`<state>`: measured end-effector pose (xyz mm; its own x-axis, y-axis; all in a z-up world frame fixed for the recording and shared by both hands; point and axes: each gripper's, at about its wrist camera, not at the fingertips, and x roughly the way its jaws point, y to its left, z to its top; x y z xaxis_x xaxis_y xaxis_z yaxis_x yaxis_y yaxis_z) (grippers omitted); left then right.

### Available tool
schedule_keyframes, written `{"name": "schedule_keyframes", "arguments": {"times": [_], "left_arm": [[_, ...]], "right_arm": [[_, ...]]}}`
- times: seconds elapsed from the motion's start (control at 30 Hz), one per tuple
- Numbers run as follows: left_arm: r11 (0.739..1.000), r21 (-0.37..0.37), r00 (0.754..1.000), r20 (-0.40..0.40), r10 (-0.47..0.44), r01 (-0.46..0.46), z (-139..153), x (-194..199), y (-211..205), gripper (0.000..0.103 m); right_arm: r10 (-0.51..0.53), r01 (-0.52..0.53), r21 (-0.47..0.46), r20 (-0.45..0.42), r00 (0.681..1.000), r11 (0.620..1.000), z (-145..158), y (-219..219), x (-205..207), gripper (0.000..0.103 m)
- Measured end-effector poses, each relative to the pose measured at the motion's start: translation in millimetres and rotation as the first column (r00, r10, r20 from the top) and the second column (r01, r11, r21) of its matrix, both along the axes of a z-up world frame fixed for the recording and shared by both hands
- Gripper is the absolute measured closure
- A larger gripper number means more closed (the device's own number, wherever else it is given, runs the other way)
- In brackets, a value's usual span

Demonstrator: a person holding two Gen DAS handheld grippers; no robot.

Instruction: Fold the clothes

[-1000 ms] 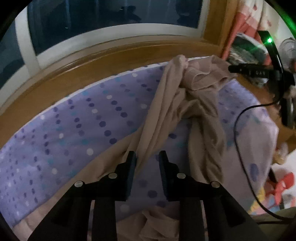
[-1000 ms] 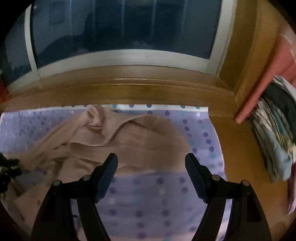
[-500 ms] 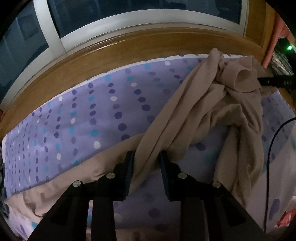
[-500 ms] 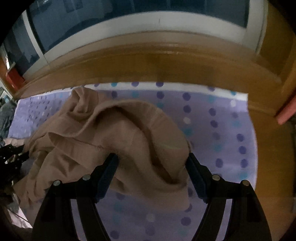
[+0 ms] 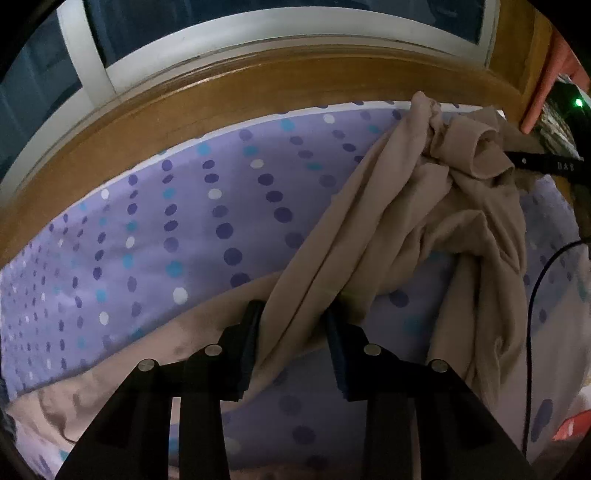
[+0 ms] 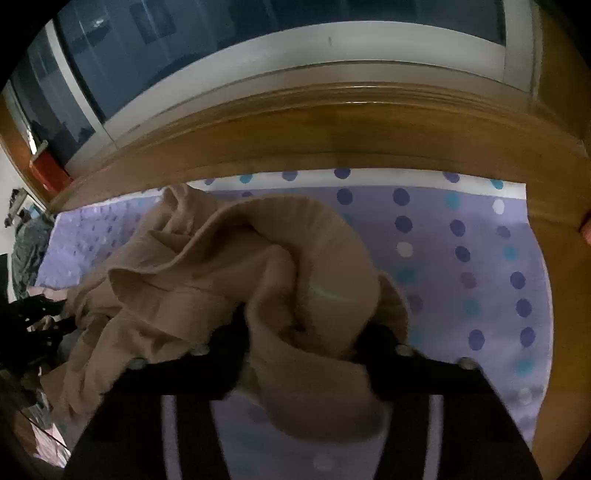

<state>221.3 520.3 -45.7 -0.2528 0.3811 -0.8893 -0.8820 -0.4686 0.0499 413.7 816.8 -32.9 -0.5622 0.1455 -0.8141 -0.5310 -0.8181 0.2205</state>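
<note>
Beige cloth, a soft garment [image 5: 424, 221], lies bunched on a bed under a purple dotted sheet [image 5: 184, 229]. In the left wrist view it runs as a twisted band from the upper right of the frame down to the lower centre, where it passes between the fingers of the left gripper [image 5: 293, 332]. That gripper's jaws have just been opening a little; the cloth fills the gap and both pads touch it, so it is pinching the fabric.

Right wrist view: the garment [image 6: 221, 266] heaps at centre and left of frame. The right gripper [image 6: 303, 343] has just been closing, its jaws now drawn in on a thick fold that bulges up between them and drapes over the fingers.

Wooden ledge [image 5: 258, 85] arcs across the top of both views, with a white window frame [image 5: 221, 33] above it. Black cable [image 5: 532, 295] at the right edge, left view.
</note>
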Motion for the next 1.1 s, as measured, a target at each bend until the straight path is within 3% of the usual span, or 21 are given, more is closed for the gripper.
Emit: {"name": "schedule_keyframes", "arguments": {"times": [0.03,0.1,0.27,0.4,0.47,0.6,0.73,0.8,0.87,1.0,1.03,1.1], "left_arm": [[1.0,0.0,1.0,0.008,0.002,-0.002,0.1,-1.1,1.1,0.075],[1.0,0.01,1.0,0.011,0.012,-0.012,3.8,-2.0,1.2,0.091],[0.993,0.092,0.997,0.013,0.075,-0.076,29.1,-5.6,-7.8,0.094],[0.989,0.145,0.997,-0.06,0.05,-0.041,67.8,-5.8,-0.4,0.094],[0.988,0.155,0.998,-0.06,0.031,-0.021,76.3,-16.4,16.0,0.094],[0.991,0.132,0.999,-0.019,-0.027,0.029,65.3,-33.0,61.8,0.094],[0.994,0.027,0.993,0.047,-0.106,0.105,25.8,-12.3,107.7,0.093],[0.991,-0.061,0.993,0.016,-0.119,0.119,1.7,-1.7,125.4,0.09],[0.993,-0.056,0.993,-0.053,-0.104,0.101,0.5,5.3,128.8,0.084],[0.994,-0.066,0.995,-0.028,-0.092,0.09,10.9,6.4,120.7,0.083],[0.994,-0.06,0.996,-0.015,-0.087,0.086,15.1,6.1,116.3,0.082],[0.996,-0.043,0.997,0.014,-0.074,0.075,24.8,5.3,103.0,0.079]], "right_arm": [[-0.005,0.005,-0.01,-0.011,1.0,1.0,0.0,-0.9,0.8,0.066],[-0.03,0.028,-0.035,-0.049,0.998,0.999,2.9,-1.2,4.2,0.07],[-0.119,0.108,-0.087,-0.137,0.983,0.99,33.1,-11.0,35.3,0.071],[-0.185,0.159,-0.143,-0.191,0.964,0.977,78.9,-27.2,75.7,0.072],[-0.218,0.191,-0.149,-0.198,0.956,0.97,104.2,-38.7,96.5,0.072],[-0.314,0.292,-0.175,-0.115,0.942,0.94,117.5,-40.8,125.4,0.071],[-0.399,0.399,-0.105,0.024,0.917,0.911,89.5,-30.1,131.1,0.071],[-0.429,0.437,-0.082,0.102,0.898,0.896,67.1,-20.1,128.8,0.066],[-0.473,0.483,-0.039,0.153,0.868,0.874,53.0,-10.0,131.4,0.063],[-0.57,0.575,-0.01,0.12,0.813,0.818,65.1,0.3,150.8,0.059],[-0.575,0.577,0.0,0.099,0.812,0.816,71.0,-1.3,155.5,0.059],[-0.528,0.526,0.042,0.067,0.847,0.849,86.1,-12.7,149.1,0.055]]}}
